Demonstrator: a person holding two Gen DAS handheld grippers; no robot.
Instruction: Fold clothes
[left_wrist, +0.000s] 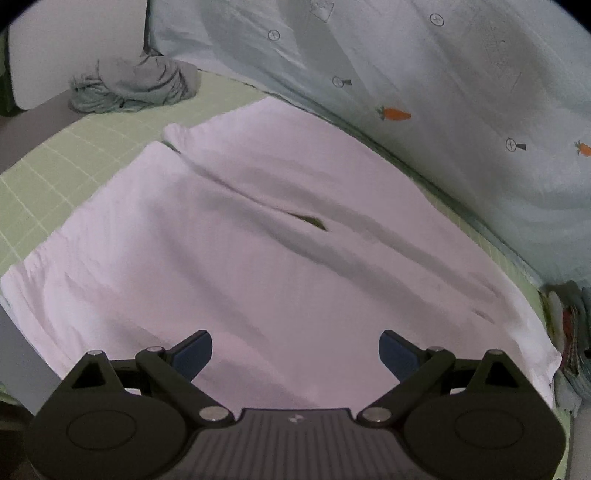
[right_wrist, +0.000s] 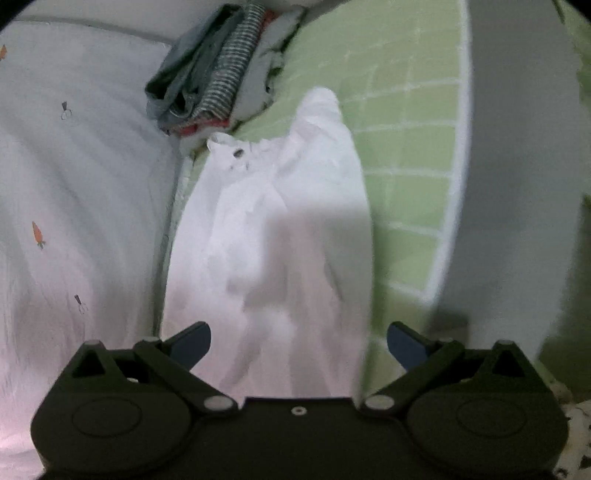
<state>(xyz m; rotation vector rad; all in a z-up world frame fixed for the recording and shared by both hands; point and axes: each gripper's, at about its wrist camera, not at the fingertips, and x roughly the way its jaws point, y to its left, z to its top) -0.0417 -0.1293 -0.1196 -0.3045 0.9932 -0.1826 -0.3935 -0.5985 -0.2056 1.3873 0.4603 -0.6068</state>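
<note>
A white pair of trousers (left_wrist: 258, 236) lies spread flat on the green checked mat (left_wrist: 55, 177), its two legs side by side with a dark gap between them. My left gripper (left_wrist: 295, 354) hovers over its near end, open, nothing between the blue pads. In the right wrist view the same white garment (right_wrist: 280, 229) stretches away from me along the mat (right_wrist: 406, 184), its far end bunched near a small dark button. My right gripper (right_wrist: 299, 345) is open above the near part of the cloth, holding nothing.
A crumpled grey garment (left_wrist: 136, 86) sits at the mat's far left corner. A pale carrot-print quilt (left_wrist: 461, 110) runs along the far side, quilt (right_wrist: 74, 184). A stack of folded clothes (right_wrist: 218, 70) rests beyond the white garment's end. A grey floor (right_wrist: 517, 184) borders the mat.
</note>
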